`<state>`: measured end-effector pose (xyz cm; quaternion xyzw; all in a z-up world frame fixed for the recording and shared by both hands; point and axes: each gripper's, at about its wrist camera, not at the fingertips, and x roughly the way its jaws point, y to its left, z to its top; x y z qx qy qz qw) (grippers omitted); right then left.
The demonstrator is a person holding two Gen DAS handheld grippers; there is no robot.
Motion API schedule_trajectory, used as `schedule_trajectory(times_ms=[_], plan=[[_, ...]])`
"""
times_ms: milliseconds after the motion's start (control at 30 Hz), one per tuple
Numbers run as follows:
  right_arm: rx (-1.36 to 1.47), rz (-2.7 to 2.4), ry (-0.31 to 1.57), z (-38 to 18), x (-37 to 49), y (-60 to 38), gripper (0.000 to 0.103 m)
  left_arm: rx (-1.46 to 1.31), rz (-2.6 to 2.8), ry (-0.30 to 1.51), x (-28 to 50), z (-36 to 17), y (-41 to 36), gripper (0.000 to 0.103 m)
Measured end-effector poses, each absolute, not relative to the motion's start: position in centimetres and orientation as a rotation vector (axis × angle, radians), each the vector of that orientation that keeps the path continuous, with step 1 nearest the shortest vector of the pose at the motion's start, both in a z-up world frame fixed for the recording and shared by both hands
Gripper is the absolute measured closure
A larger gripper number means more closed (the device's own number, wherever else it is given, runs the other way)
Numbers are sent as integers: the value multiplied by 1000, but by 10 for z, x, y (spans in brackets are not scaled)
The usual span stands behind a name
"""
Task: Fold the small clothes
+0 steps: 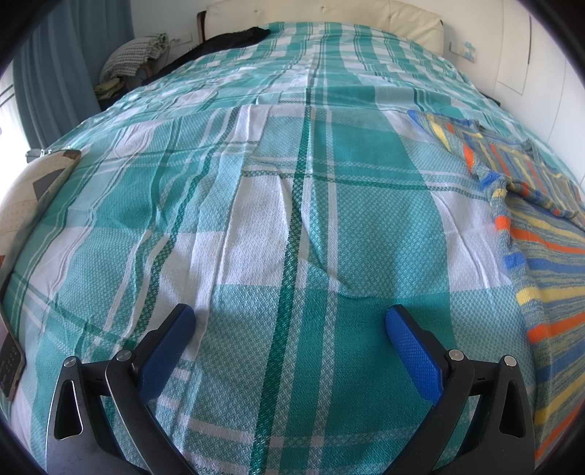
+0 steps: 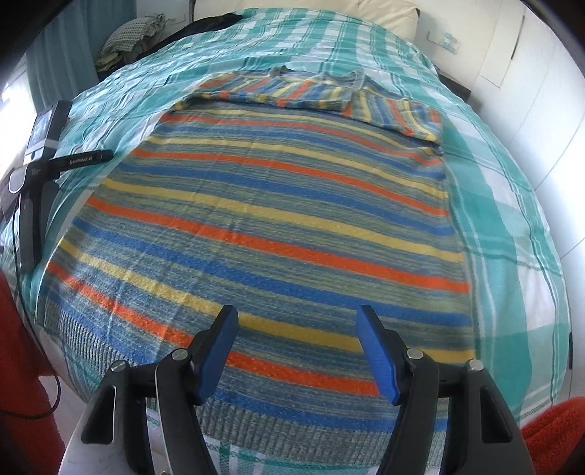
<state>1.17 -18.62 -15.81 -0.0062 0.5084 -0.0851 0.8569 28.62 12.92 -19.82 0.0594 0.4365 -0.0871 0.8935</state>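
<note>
I count one garment here: a striped knit sweater [image 2: 270, 219] lying flat on the bed [image 1: 256, 219], its ribbed hem nearest me and its neck toward the headboard. Its bands run orange, yellow and blue over a mottled blue-green ground, and the knit looks nubbly. The one sleeve I can make out is folded across the chest near the collar. From my left side I see only the sweater's edge, rumpled at the right of that view.

The bed wears one coverlet, a teal and white plaid with a small waffle weave, creased in soft ridges. One cream padded headboard [image 1: 329, 14] stands at the far end, and a dark cloth [image 1: 234, 38] lies near it.

I hold two tools. My left gripper [image 1: 290, 329] hangs over bare coverlet, its two fingers [image 1: 413, 347] spread wide, nothing between them. My right gripper [image 2: 298, 329] hangs over the sweater's lower part, its two fingers [image 2: 376, 354] moderately apart and gripping nothing. All four pads are blue and finely dimpled, set on black arms.
</note>
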Motion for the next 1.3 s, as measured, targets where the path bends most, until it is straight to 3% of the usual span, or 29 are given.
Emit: schedule_trajectory(times_ms=[1300], plan=[[-11, -178, 1036, -154, 13, -182, 37, 123, -181, 906, 286, -198, 129, 0]])
